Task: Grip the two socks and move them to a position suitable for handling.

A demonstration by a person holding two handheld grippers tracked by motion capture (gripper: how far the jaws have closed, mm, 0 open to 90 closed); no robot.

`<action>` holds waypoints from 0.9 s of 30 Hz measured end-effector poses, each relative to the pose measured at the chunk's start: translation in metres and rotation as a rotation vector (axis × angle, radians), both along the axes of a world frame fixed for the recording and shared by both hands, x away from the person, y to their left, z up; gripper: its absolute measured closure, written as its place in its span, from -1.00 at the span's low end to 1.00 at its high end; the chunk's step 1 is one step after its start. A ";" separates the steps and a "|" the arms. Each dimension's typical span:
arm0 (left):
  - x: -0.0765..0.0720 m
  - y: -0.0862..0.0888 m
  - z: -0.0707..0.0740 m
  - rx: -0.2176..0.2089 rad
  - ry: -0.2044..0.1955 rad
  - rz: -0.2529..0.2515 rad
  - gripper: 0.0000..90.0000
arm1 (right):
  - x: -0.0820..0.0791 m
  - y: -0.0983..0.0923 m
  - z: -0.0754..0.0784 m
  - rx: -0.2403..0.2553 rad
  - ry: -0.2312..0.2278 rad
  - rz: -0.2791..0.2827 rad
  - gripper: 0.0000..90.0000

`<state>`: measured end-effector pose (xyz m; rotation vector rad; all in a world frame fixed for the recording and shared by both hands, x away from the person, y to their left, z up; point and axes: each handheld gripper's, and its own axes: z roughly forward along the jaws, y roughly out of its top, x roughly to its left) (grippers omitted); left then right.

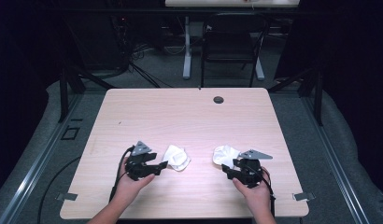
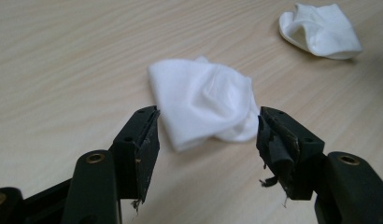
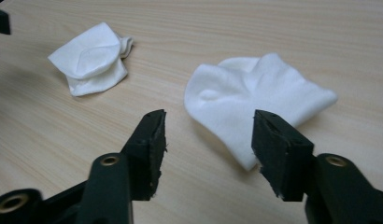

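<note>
Left gripper [image 1: 162, 164]: jaws spread wide, gripping nothing, tips just short of left white sock [image 1: 176, 157] lying near table's [image 1: 189, 112] front edge, left of middle. Right gripper [image 1: 227, 169]: jaws equally wide, empty, right white sock [image 1: 224, 154] just beyond tips, toward front right.

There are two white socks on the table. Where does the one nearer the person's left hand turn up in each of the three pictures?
High view: left sock lies left of centre, just off the left gripper.
Left gripper view: middle, right ahead of the open jaws.
Right gripper view: upper left, far off.
Shared landmark: the right sock, beside it on the table.
</note>
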<state>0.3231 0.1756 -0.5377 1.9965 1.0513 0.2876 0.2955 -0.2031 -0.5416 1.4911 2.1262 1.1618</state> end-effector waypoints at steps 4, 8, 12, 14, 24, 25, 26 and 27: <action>-0.013 0.019 -0.004 -0.011 -0.004 -0.034 -0.36 | -0.006 0.010 0.000 -0.020 0.009 -0.005 -0.61; -0.014 0.021 -0.011 0.018 0.006 -0.033 -0.36 | -0.012 0.026 -0.003 -0.054 -0.006 0.030 -0.72; -0.014 0.018 -0.019 0.067 -0.010 -0.017 -0.28 | -0.014 0.036 -0.004 -0.104 -0.067 0.048 -0.58; -0.015 0.016 -0.021 0.068 -0.013 -0.014 -0.24 | -0.014 0.037 -0.008 -0.141 -0.094 0.057 -0.36; -0.018 0.012 -0.029 0.073 -0.042 -0.041 -0.08 | -0.016 0.034 -0.021 -0.137 -0.090 0.102 0.18; -0.018 0.012 -0.029 0.073 -0.042 -0.041 -0.08 | -0.016 0.034 -0.021 -0.137 -0.090 0.102 0.18; -0.017 0.012 -0.030 0.076 -0.041 -0.043 -0.08 | -0.016 0.035 -0.022 -0.143 -0.094 0.107 0.20; -0.017 0.012 -0.030 0.087 -0.039 -0.046 -0.08 | -0.016 0.036 -0.022 -0.150 -0.089 0.118 0.23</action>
